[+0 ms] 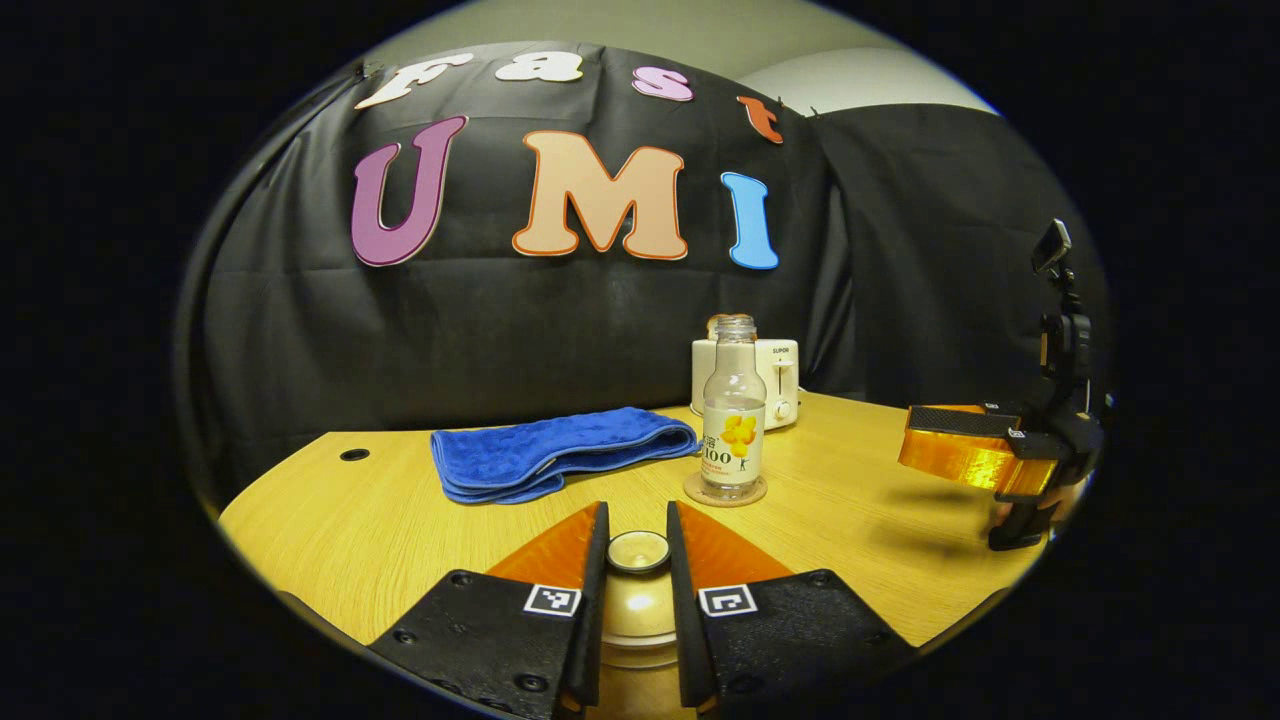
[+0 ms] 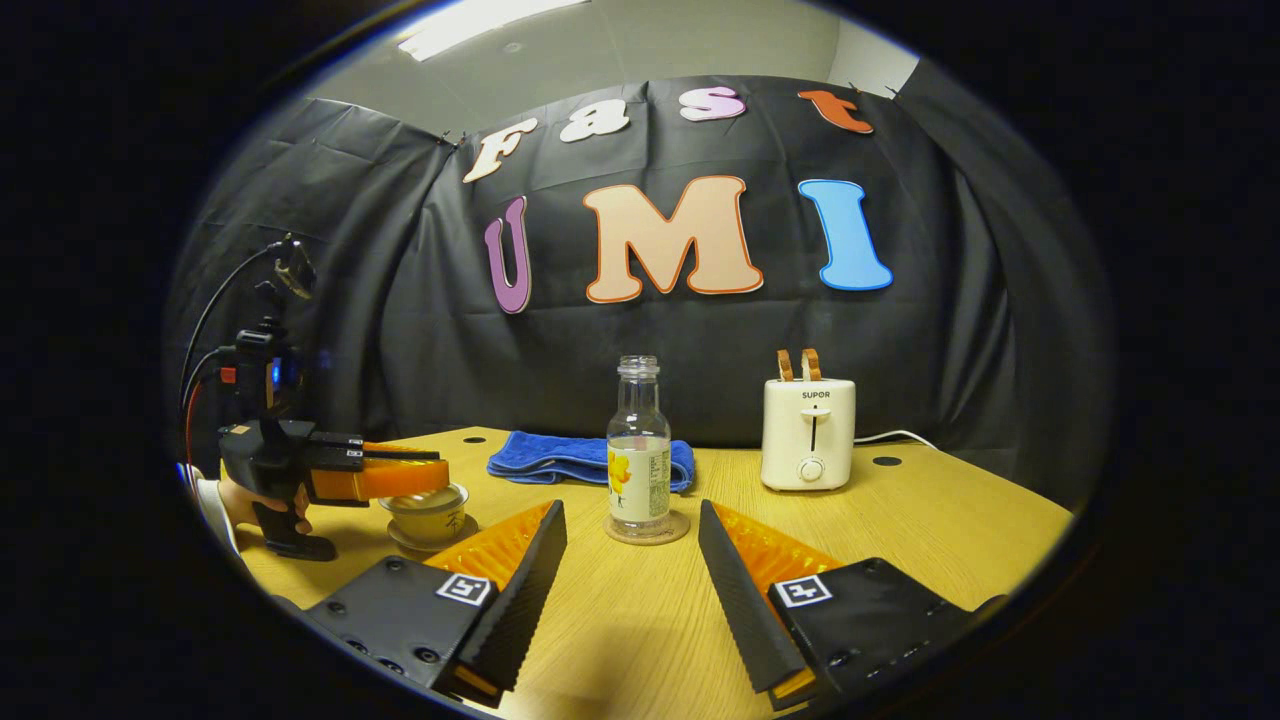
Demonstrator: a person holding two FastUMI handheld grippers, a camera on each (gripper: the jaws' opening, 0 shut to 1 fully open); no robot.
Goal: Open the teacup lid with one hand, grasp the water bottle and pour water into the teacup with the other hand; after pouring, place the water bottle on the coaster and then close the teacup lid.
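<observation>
Left tool [image 1: 638, 545] is down over the teacup [image 2: 428, 514], its two fingers closed in on the knob of the lid [image 1: 638, 552]. From the right gripper view, that tool [image 2: 440, 478] sits right on top of the cup, and the cup rests on its saucer at the near left of the desk [image 2: 900, 520]. Whether the lid is seated or just lifted, I cannot tell.

Right tool [image 2: 630, 565] hangs open and empty, fingers spread wide, low over the desk, with the bottle [image 2: 639, 450] straight ahead between them but farther back. In the left gripper view the same tool [image 1: 960, 445] floats off at the right, clear of everything.

The bottle stands upright, uncapped, on the coaster [image 1: 725, 490], some water in the bottom. Just behind it lies a folded blue towel [image 1: 555, 455], and a cream toaster [image 2: 809, 433] with two slices poking out stands farther back, toward the cloth wall.
</observation>
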